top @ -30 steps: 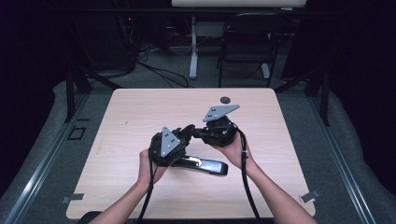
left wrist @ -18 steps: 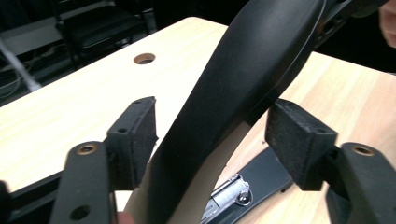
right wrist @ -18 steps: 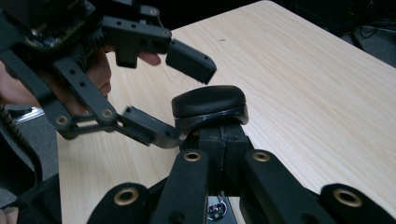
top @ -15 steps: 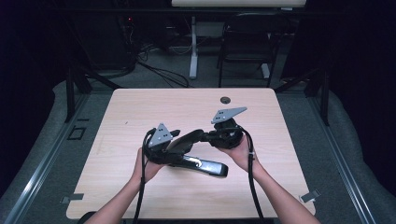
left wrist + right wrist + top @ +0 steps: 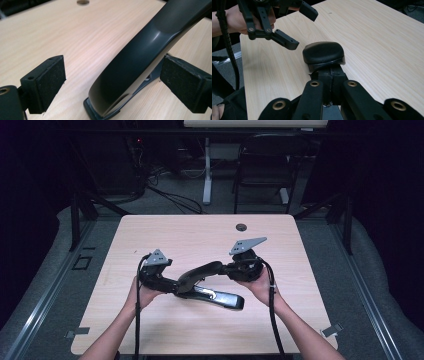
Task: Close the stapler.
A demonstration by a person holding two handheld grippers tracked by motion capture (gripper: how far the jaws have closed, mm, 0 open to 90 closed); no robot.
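1. Here, a large black stapler [image 5: 210, 285] is seen in the lower middle of the high view, its base lying on the wooden table [image 5: 200, 240] and its top arm raised towards the right.
2. The raised end of that arm is clamped by the right gripper [image 5: 231, 268], whose jaws are pressed together on it; in the right gripper view the rounded black end [image 5: 323, 52] is seen just beyond the closed jaws.
3. The left gripper [image 5: 172, 284] is seen at the stapler's lower-left end, its jaws having just been opening.
4. In the left gripper view the stapler's arm [image 5: 140, 62] is seen between the pads [image 5: 51, 80], which are spread wide and are not pressed on it.
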